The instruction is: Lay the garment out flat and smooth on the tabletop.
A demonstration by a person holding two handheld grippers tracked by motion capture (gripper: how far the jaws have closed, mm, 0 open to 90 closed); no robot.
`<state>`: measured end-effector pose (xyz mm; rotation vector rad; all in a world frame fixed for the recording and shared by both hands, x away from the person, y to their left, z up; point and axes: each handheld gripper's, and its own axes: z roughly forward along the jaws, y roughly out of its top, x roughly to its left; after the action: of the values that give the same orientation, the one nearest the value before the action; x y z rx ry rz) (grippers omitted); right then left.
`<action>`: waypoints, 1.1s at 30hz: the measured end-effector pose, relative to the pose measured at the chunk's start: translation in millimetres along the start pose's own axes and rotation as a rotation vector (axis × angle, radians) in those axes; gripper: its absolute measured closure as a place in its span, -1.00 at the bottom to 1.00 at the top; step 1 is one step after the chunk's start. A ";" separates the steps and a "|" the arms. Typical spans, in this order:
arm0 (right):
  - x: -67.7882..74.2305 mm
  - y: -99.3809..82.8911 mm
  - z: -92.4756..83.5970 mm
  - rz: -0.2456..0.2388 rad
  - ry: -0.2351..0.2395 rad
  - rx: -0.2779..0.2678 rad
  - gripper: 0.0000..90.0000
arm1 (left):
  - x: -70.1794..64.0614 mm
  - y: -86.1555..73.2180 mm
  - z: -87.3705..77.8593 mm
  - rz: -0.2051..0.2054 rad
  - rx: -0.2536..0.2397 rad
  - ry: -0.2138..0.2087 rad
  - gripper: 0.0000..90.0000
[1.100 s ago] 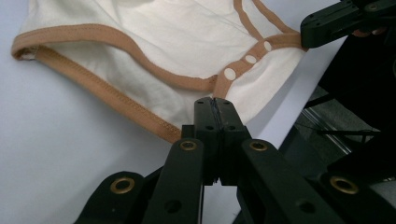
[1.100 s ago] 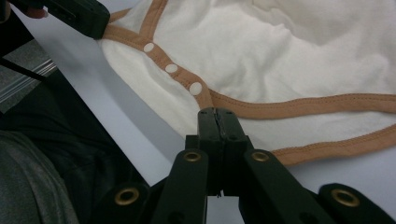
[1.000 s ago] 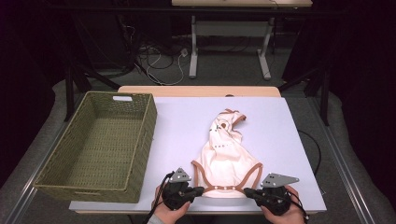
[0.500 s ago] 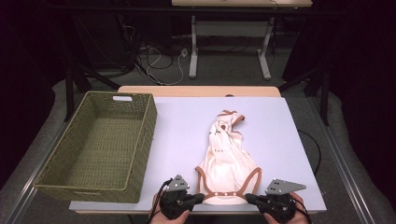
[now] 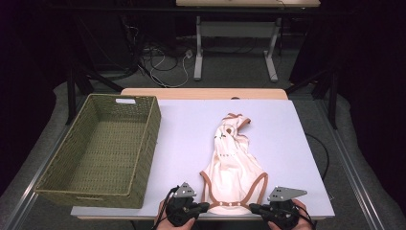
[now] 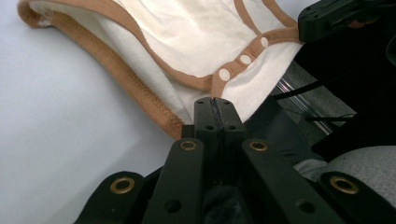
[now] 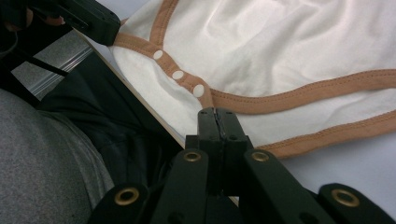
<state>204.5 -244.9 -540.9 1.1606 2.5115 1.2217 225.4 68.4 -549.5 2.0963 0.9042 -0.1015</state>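
Observation:
A cream baby bodysuit [image 5: 233,165] with brown trim lies lengthwise on the white table [image 5: 186,129], neck end far, snap flap at the front edge. My left gripper [image 5: 204,207] is shut on the flap's left corner. In the left gripper view the closed jaws [image 6: 213,101] pinch the cloth [image 6: 187,32] just below three white snaps [image 6: 245,59]. My right gripper [image 5: 253,208] is shut on the flap's right corner. Its closed tips [image 7: 215,112] bite the hem of the bodysuit [image 7: 280,46] beside the snaps [image 7: 177,74].
A green woven basket [image 5: 62,163], nothing in it, stands on the table's left side. The table's front edge [image 5: 143,213] lies right at the grippers, with the person's lap below it. Desk legs and cables are on the floor beyond the table.
Both grippers have drawn back toward the table's front edge, dragging the bodysuit with them. The garment now lies closer to the person and more stretched out.

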 end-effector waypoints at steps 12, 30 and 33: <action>-7.4 0.4 2.6 0.008 -0.048 -0.059 0.48 | 13.9 2.3 1.9 -0.014 -0.049 0.048 0.47; -22.2 7.5 10.9 -0.012 -0.153 -0.093 -0.06 | 45.6 15.0 -4.2 -0.095 -0.152 0.156 -0.07; -26.3 11.9 8.9 -0.015 -0.176 -0.110 -0.09 | 50.5 21.8 -3.1 -0.099 -0.166 0.169 -0.16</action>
<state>233.5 -252.7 -543.9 1.1660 2.2919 1.1825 275.8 90.7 -551.5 1.9273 1.0796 0.0977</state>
